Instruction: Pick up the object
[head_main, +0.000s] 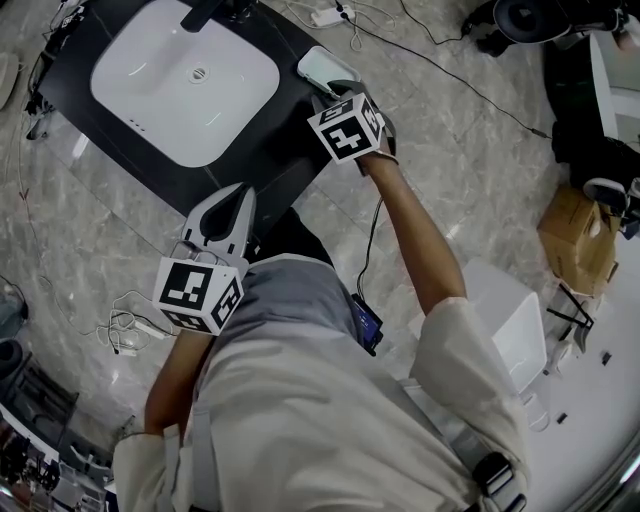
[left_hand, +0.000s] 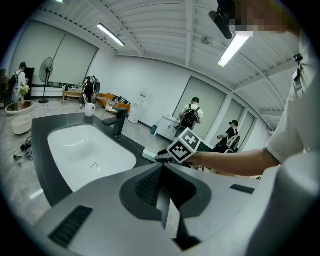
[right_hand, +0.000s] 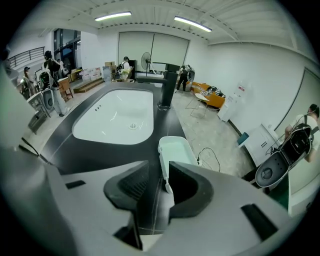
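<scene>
A pale green tray (head_main: 322, 68) lies on the black counter (head_main: 275, 165), right of the white sink (head_main: 130, 60). My right gripper (head_main: 332, 92) reaches to the tray's near end. In the right gripper view the tray (right_hand: 176, 148) runs away from the jaws; its near left rim sits in the gap, close against the right jaw, and my right gripper (right_hand: 159, 170) stands open. My left gripper (head_main: 240, 195) hangs over the counter's front edge, apart from the tray, its jaws together and nothing between them. The left gripper view shows the left gripper (left_hand: 162, 172) pointing toward the right gripper's marker cube (left_hand: 183, 145).
A black faucet (right_hand: 166, 90) stands at the sink's far side. Cables (head_main: 130, 325) trail over the marble floor. A cardboard box (head_main: 578, 240) and a white box (head_main: 512, 322) sit to the right. People (left_hand: 190, 116) stand far back in the room.
</scene>
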